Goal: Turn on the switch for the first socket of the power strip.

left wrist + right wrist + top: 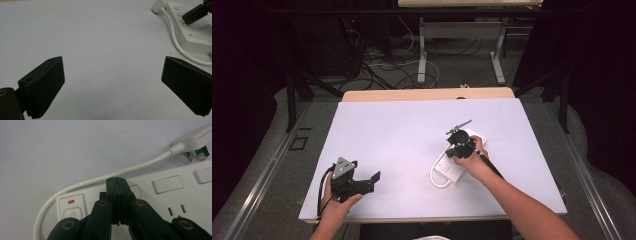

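A white power strip (450,170) lies on the right half of the white table top (402,130), with its short white cable (112,175) looped round to a plug (195,138) lying beside it. My right gripper (117,181) is shut with nothing between its jaws, and its tips are over the strip's top face (160,202), just right of the power button (72,214) and a red light (71,201). Whether the tips touch the strip is unclear. In the high view the right gripper (460,149) points down at the strip. My left gripper (111,67) rests open near the front left, also seen as the left gripper (367,172).
The table's wooden far edge (427,94) and its front edge (432,218) bound the surface. Beyond it are desk legs (422,55) and loose cables (382,65) on the floor. From the left gripper view the strip (197,37) lies at the far right.
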The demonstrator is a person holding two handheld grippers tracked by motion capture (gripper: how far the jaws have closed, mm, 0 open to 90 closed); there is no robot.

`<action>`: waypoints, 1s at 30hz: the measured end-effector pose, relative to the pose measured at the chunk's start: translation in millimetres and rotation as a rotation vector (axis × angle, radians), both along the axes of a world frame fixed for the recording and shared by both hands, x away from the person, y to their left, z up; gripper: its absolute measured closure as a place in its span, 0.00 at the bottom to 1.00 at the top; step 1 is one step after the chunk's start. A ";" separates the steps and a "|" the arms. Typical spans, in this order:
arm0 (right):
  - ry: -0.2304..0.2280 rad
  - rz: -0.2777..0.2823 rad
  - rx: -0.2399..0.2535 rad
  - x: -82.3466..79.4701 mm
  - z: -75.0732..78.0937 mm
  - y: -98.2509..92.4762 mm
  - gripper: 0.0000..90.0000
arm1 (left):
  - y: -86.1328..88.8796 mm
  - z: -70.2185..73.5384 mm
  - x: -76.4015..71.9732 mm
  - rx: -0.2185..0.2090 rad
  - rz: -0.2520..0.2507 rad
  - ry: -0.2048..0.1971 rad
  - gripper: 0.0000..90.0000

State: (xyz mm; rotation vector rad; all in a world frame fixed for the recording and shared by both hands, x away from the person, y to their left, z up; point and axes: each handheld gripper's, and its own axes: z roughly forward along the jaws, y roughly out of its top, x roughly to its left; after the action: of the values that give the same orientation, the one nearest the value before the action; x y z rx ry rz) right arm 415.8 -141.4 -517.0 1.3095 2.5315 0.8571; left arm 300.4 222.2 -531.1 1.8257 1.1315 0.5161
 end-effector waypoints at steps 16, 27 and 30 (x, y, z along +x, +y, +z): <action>-0.001 -0.011 0.003 -2.0 -3.2 1.0 1.00 | 0.2 0.1 -0.3 -0.002 0.002 0.001 0.05; -0.003 -0.011 0.005 -1.8 -3.4 0.4 1.00 | 0.2 0.1 -0.3 -0.001 0.002 0.000 0.05; 0.009 -0.022 0.012 -2.0 -3.2 0.2 1.00 | 0.3 0.1 -0.3 -0.002 0.002 0.000 0.05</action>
State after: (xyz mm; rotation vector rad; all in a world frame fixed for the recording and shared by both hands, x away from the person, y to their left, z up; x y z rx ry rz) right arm 413.8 -141.2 -520.2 1.3453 2.5172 0.8660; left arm 300.0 222.5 -531.0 1.8229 1.1338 0.5157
